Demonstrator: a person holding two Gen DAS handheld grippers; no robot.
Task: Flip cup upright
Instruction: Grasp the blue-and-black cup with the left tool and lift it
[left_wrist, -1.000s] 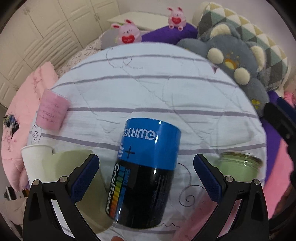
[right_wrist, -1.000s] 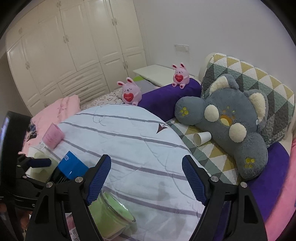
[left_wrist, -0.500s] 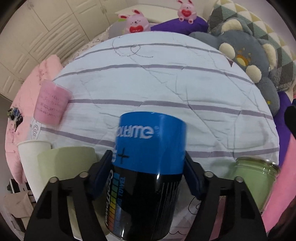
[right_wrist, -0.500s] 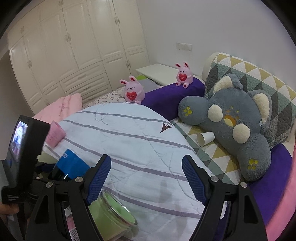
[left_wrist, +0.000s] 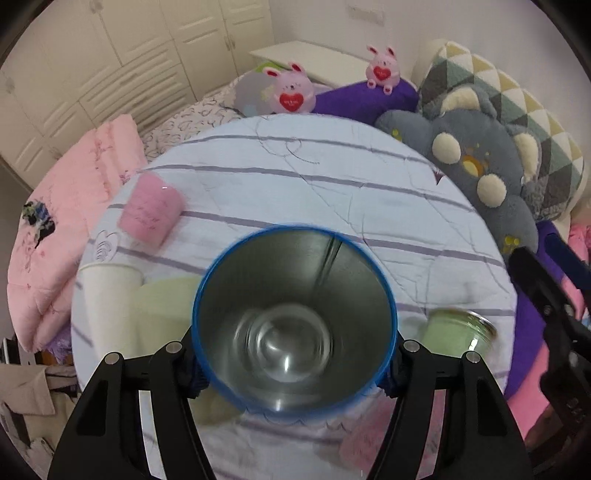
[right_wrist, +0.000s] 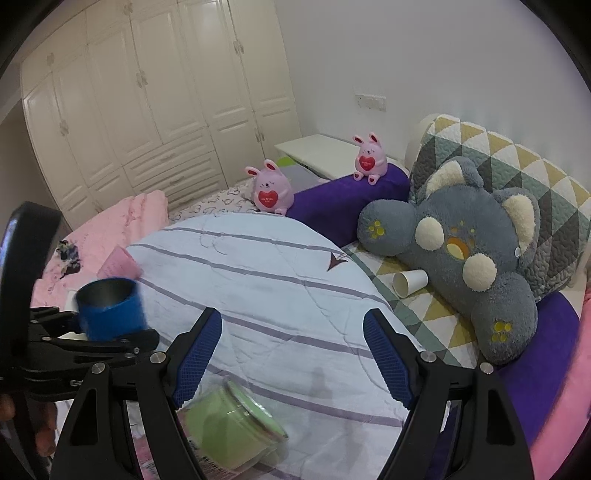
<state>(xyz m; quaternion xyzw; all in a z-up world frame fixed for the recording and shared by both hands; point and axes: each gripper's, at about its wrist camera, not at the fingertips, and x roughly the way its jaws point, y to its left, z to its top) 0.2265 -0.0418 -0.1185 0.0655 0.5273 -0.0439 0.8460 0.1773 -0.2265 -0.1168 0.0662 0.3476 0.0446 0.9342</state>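
Note:
My left gripper is shut on the blue-and-black metal cup. The cup is held above the striped round cloth, tipped so its open mouth faces the left wrist camera and I see its shiny steel inside. In the right wrist view the same cup shows at the left, mouth up, between the left gripper's fingers. My right gripper is open and empty, above the cloth near a green jar.
A pink cup, a white paper cup, a pale green cup and the green jar stand around the held cup. A grey plush bear, a paper cup on its side and two pink bunnies lie beyond.
My left gripper closed on the blue cup, lifted it and turned it over, so its mouth now faces up and toward the camera. The right gripper rose slightly and stayed open.

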